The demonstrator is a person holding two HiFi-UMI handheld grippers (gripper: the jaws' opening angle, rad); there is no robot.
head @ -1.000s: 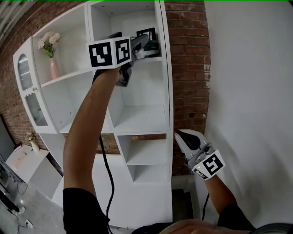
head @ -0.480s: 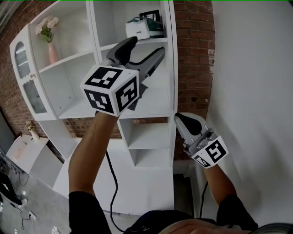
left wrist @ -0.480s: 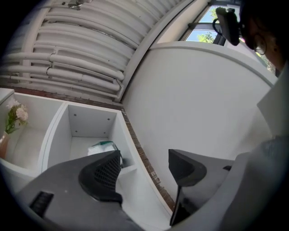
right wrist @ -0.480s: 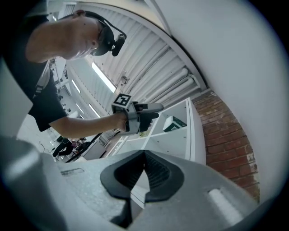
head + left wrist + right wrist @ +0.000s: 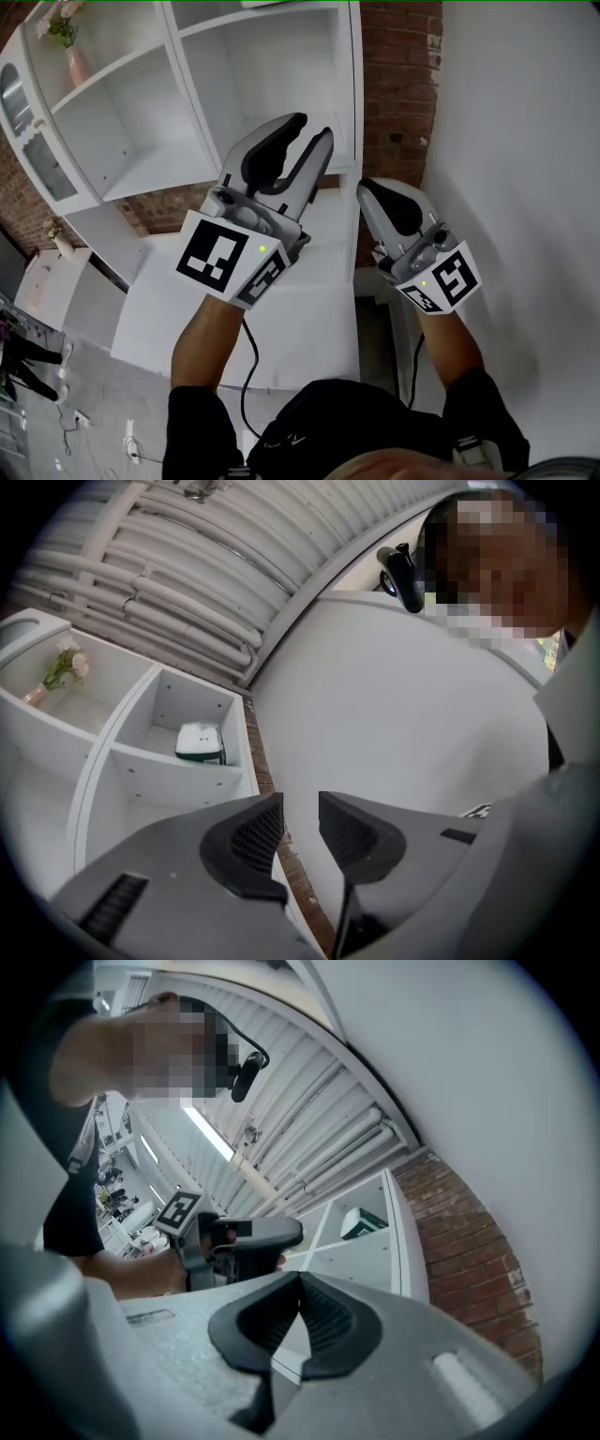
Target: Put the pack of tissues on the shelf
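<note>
Nearest the person, the grey-and-black left claw had come down from the top compartment, where it was reaching a second earlier. It now stood low in front of the body, just beside the grey-and-black right claw. Its jaws were closing, with a narrow gap left between the ribbed pads. Nothing lay in that gap; only brick and wall showed beyond. The right claw's jaws were together and held nothing.

Beyond both claws rose the tall white wooden shelf unit. The red brick wall stood just right of the left claw's tips, and the plain white wall lay right of the right claw. Farther off, up and to the left of the left claw, the white-and-green pack of tissues lay on the board of an upper compartment. It was well apart from either claw and touched by neither. The right gripper view showed the pack of tissues on that same board, above and beyond the right claw. Farther left still, a pink vase of pale flowers stood in the neighbouring compartment.

Judged from this, the placing looked done: the left claw had let go, withdrawn, and was shutting on air. What remained seemed only to bring the arms to rest.
</note>
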